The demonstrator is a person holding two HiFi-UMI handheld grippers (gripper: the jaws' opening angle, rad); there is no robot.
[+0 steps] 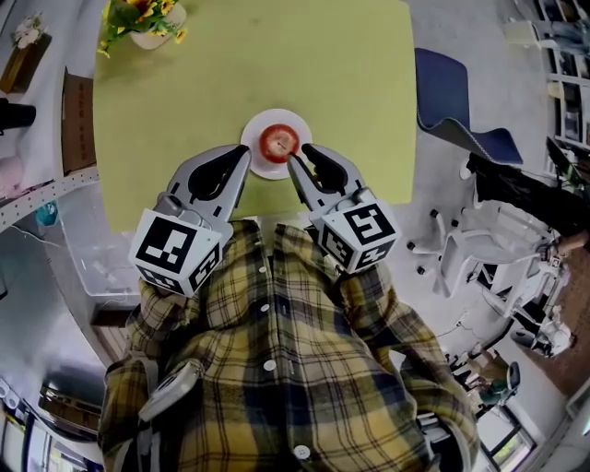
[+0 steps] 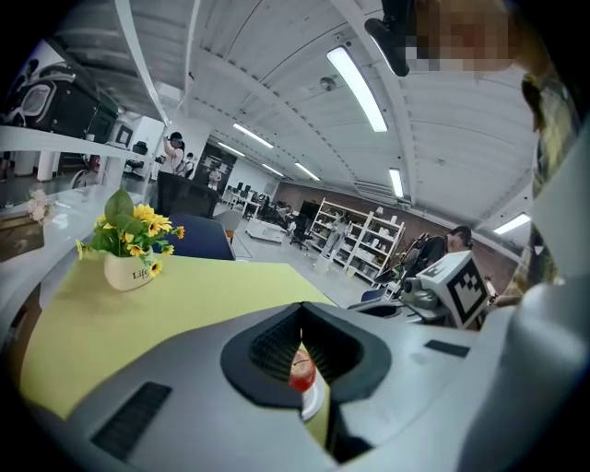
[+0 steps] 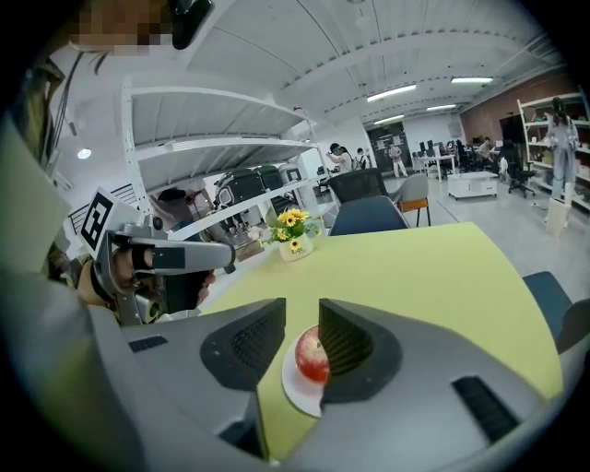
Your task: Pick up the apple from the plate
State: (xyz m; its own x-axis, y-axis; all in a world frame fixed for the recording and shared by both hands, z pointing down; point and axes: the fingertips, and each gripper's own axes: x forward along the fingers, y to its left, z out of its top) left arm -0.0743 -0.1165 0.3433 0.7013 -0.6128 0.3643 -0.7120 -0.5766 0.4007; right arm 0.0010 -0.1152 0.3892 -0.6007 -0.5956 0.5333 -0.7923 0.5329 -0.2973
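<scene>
A red apple (image 1: 277, 141) sits on a small white plate (image 1: 297, 121) near the front edge of the yellow-green table (image 1: 332, 64). My left gripper (image 1: 243, 157) hovers at the plate's left rim with its jaws together; in the left gripper view (image 2: 301, 308) the apple (image 2: 302, 372) and plate (image 2: 315, 402) show through the slit below the tips. My right gripper (image 1: 295, 162) is at the plate's near right, just short of the apple. In the right gripper view (image 3: 302, 310) its jaws stand a little apart with nothing between them, and the apple (image 3: 312, 358) lies beyond on the plate (image 3: 297, 398).
A white pot of yellow flowers (image 1: 147, 20) stands at the table's far left corner. A blue chair (image 1: 454, 103) is at the table's right side and a white office chair (image 1: 479, 241) further right. Shelving (image 1: 37, 194) runs along the left.
</scene>
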